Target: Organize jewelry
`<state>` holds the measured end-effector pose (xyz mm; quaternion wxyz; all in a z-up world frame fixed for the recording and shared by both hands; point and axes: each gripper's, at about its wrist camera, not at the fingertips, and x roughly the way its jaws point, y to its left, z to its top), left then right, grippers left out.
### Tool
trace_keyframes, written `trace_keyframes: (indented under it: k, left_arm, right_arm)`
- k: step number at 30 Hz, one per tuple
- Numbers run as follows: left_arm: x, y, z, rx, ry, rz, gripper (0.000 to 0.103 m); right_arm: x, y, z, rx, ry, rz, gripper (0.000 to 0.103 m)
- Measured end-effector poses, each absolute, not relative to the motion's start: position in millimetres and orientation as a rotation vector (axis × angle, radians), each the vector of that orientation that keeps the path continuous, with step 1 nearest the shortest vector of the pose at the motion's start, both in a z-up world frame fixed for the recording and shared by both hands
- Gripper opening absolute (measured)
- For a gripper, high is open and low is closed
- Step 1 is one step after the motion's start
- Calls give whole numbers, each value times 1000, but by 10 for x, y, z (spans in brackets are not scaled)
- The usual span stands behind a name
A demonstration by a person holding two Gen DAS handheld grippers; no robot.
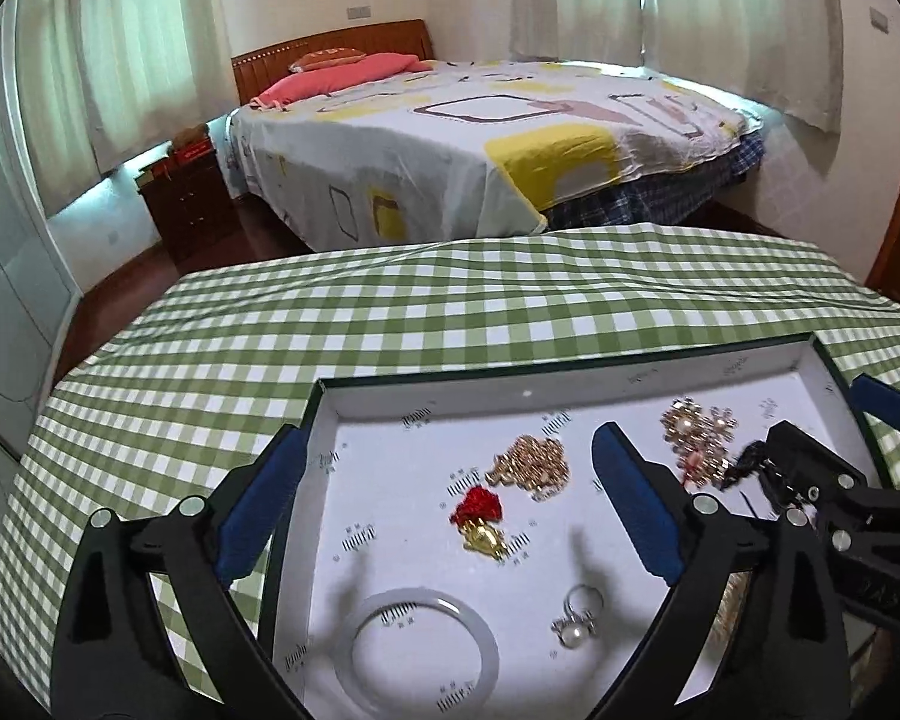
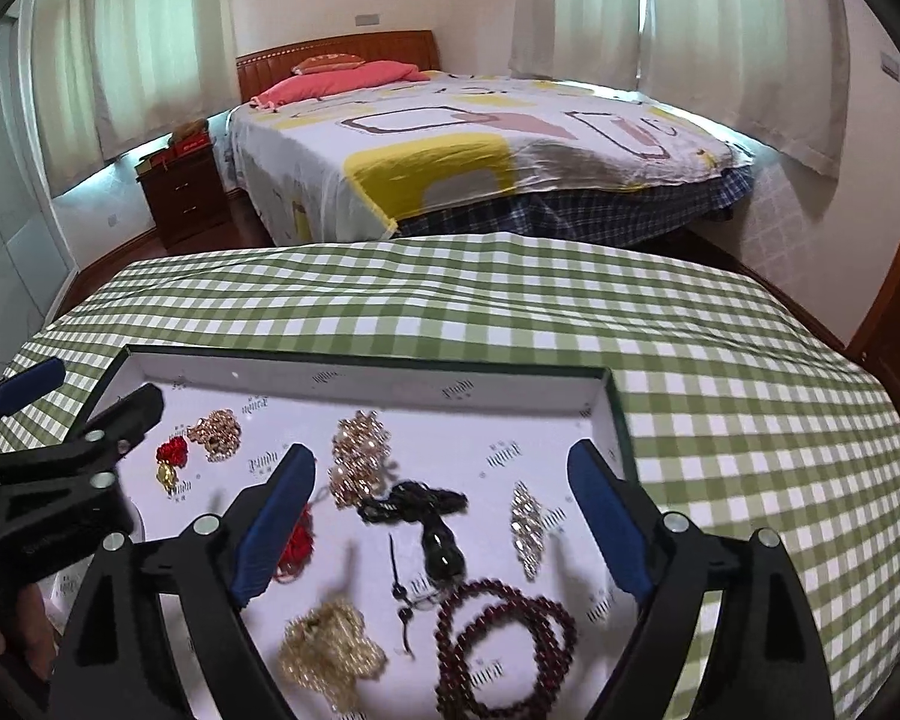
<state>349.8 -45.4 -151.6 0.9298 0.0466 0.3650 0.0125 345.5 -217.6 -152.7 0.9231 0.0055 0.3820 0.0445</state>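
Both my jaws spread wide, nothing pinched in either. Left gripper (image 1: 450, 504) hangs over the left part of the tray (image 1: 570, 381); its left finger sits outside the tray's left wall, over the green-check cloth on the worktop (image 1: 390, 312), right finger over the tray floor. Right gripper (image 2: 444, 516) hangs over the right part of the tray, both fingers inside the walls.

Jewelry all lies in the tray, on white printed lining. Under the left gripper: white bangle (image 1: 423, 654) nearest me, pearl ring (image 1: 576, 618) just right of it, red-knot gold charm (image 1: 480, 519) between my fingers, gold chain pile (image 1: 534, 465) just beyond it. Further right, a rose-gold pearl cluster (image 1: 696, 432).

Under the right gripper: dark red bead bracelet (image 2: 504, 642) coiled nearest me, pale gold chain heap (image 2: 330, 648) to its left, black cord w/ dark pendant (image 2: 432, 516) in the middle, crystal piece (image 2: 528, 522) to the right near my right finger. Red tassel (image 2: 297, 546) partly hidden behind my left finger.

Bed (image 1: 480, 138) & nightstand (image 1: 186, 204) beyond the worktop.
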Motion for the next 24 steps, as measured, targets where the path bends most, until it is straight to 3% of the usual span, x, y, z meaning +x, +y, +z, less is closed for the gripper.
trace_keyframes:
  k: [12,24]
  left_arm:
    - [3079,-268,-1390,20,751,-5,94]
    - [2150,-137,-963,-8,694,-21,96]
  right_arm:
    - [3045,-2320,-1392,36,722,42,84]
    - [2209,-2262,-993,35,646,67,84]
